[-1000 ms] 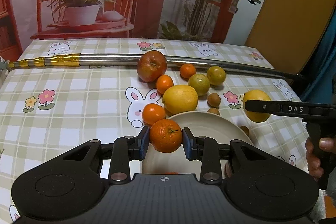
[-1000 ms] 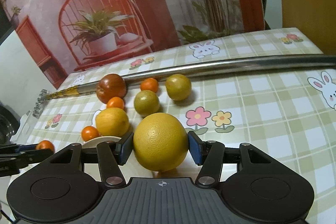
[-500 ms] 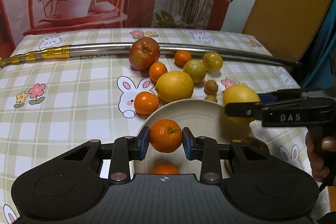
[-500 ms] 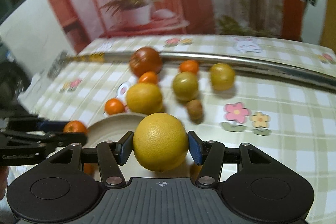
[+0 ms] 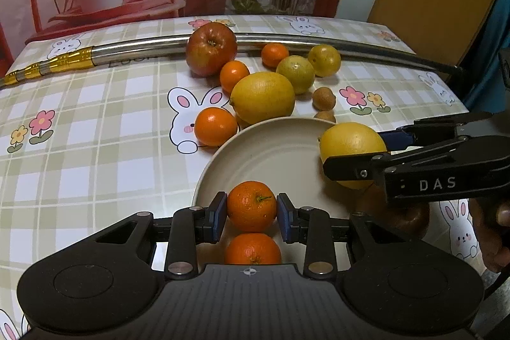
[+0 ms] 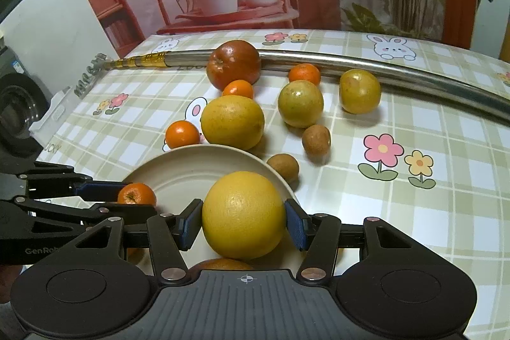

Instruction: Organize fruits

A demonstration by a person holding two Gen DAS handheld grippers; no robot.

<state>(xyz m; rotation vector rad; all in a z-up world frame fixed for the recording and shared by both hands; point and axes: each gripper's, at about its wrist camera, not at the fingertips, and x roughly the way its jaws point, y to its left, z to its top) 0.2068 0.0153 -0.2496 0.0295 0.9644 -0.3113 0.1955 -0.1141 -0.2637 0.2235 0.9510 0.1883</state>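
Observation:
My left gripper (image 5: 251, 214) is shut on a small tangerine (image 5: 251, 206), held over the near part of a cream plate (image 5: 264, 148). A second tangerine (image 5: 253, 248) lies on the plate just below it. My right gripper (image 6: 244, 223) is shut on a large yellow citrus (image 6: 244, 214) over the plate's (image 6: 191, 164) right rim. In the left wrist view that yellow citrus (image 5: 350, 145) and the right gripper (image 5: 353, 153) come in from the right. An orange-brown fruit (image 6: 220, 264) shows partly under the right gripper.
Beyond the plate lie a red apple (image 5: 211, 48), another yellow citrus (image 5: 262, 97), two greenish-yellow fruits (image 5: 295, 74), several tangerines (image 5: 215, 126) and two small brown fruits (image 6: 316, 140). A long steel rod (image 5: 318, 42) crosses the back of the checked tablecloth (image 5: 79, 133).
Both grippers have moved in over the plate with their fruits. The left one has sunk toward the plate; the right one has come in over its right rim.

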